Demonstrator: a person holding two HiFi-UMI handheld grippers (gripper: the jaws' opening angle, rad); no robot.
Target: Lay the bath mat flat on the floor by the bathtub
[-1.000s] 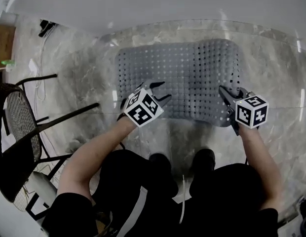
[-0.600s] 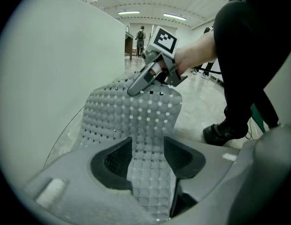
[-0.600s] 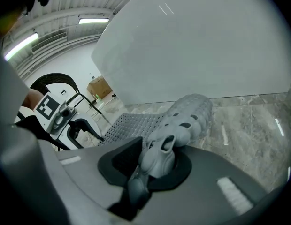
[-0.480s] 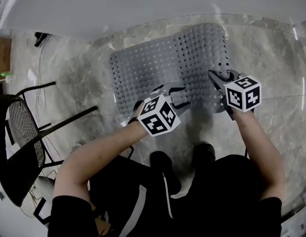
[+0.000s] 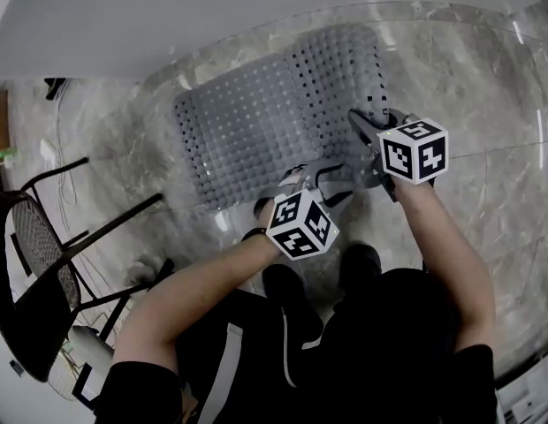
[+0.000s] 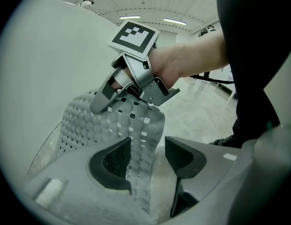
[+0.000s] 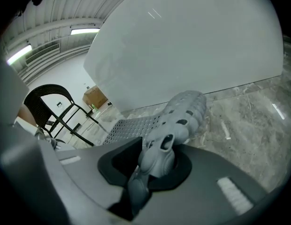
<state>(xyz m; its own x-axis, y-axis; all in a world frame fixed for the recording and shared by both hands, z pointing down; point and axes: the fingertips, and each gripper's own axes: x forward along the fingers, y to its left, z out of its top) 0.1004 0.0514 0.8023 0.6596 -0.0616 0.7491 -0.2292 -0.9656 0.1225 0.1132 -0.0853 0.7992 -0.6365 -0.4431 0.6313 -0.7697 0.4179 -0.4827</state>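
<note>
Bath mat (image 5: 256, 122): grey, rubbery, perforated in a grid. It sits on the marble floor (image 5: 486, 69) just beside the white bathtub (image 5: 168, 16), with its far edge close along the tub's wall. The mat's left part lies flat on the floor. The right part is lifted and humped into a loose roll that runs from the near edge toward the tub.

Right gripper (image 5: 367, 135): at the mat's near-right corner. In the right gripper view the jaws (image 7: 152, 165) are pressed together on a bunched fold of the mat (image 7: 183, 114), with rubber squeezed up between the pads.

Left gripper (image 5: 323, 177): at the mat's near edge, just left of the right gripper. In the left gripper view its jaws (image 6: 148, 156) stand apart. A strip of the mat (image 6: 112, 121) hangs between them and lies against the left pad, with a clear gap to the right pad, so nothing is clamped. The same view shows the right gripper (image 6: 110, 97) pinching the mat higher up, with the tub wall (image 6: 42, 55) behind.

Marker cubes: left (image 5: 300, 225), right (image 5: 414, 151).

The person's black shoes (image 5: 362, 259) stand on the floor near the mat's near edge.

A black mesh-backed chair (image 5: 35, 237) stands well to the left, apart from the mat. It also shows in the right gripper view (image 7: 51, 102), beside the tub (image 7: 183, 46).
</note>
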